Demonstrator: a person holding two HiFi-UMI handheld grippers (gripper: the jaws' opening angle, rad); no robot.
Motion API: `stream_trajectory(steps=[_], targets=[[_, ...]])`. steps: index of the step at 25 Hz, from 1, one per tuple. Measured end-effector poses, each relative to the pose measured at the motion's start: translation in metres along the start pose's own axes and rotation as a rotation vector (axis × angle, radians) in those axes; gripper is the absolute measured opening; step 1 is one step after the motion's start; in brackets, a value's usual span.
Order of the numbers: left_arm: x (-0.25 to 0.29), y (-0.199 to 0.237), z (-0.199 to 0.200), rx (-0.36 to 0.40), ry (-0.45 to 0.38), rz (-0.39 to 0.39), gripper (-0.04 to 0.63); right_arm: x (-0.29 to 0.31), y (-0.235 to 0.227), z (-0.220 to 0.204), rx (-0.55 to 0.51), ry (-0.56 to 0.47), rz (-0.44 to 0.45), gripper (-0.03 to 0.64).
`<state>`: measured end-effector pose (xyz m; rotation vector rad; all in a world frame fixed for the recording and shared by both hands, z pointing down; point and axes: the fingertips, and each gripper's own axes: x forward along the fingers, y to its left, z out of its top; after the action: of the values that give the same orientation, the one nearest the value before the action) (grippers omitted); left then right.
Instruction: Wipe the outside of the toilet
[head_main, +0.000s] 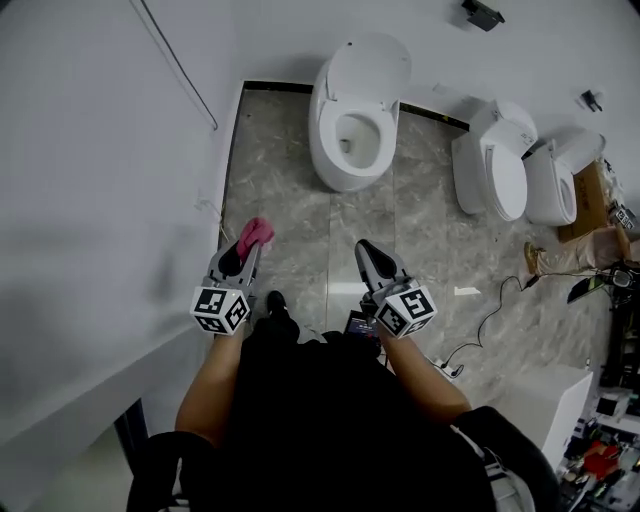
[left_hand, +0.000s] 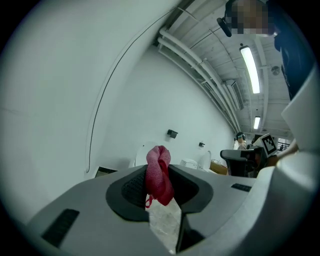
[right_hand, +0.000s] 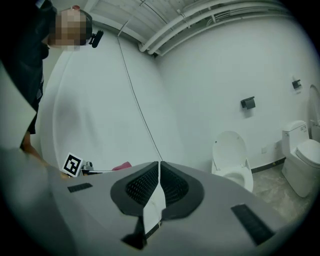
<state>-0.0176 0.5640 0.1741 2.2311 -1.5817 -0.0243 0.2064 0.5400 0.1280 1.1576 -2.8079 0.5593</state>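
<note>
The left tool (head_main: 243, 262) grasps a pink cloth (head_main: 256, 234), soft and light, pinched so a fold bulges free for wiping. The right tool (head_main: 367, 250) is clenched, empty. The toilet (head_main: 350, 120), hard and probably slick, stands well ahead against the wall (head_main: 300, 40).

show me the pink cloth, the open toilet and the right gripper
pink cloth (left_hand: 159, 175), left gripper view, middle of the bunched fabric
open toilet (head_main: 372, 68), head view, on its raised lid
right gripper (head_main: 366, 248), head view, at its closed tips

Open floor (head_main: 305, 240) up to toilet (head_main: 328, 150), wall (head_main: 100, 170) left.
</note>
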Motion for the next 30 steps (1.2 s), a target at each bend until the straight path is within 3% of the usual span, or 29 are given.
stream_trajectory(steps=[5,14,19,26,30], targets=[[0.054,0.044,0.021,-0.018,0.001,-0.027,0.117,0.056,-0.015,0.028,-0.018,-0.038,-0.036,0.037],[0.166,0.106,0.049,-0.015,0.011,-0.036,0.117,0.150,-0.099,0.045,0.016,-0.028,-0.073,0.037],[0.248,0.147,0.060,-0.018,0.046,-0.002,0.117,0.234,-0.165,0.054,0.032,0.012,-0.057,0.037],[0.381,0.205,0.070,0.049,0.141,-0.012,0.117,0.366,-0.236,0.076,0.021,0.072,0.015,0.037],[0.450,0.233,0.067,0.044,0.154,-0.029,0.117,0.433,-0.277,0.062,0.009,0.104,-0.034,0.037]])
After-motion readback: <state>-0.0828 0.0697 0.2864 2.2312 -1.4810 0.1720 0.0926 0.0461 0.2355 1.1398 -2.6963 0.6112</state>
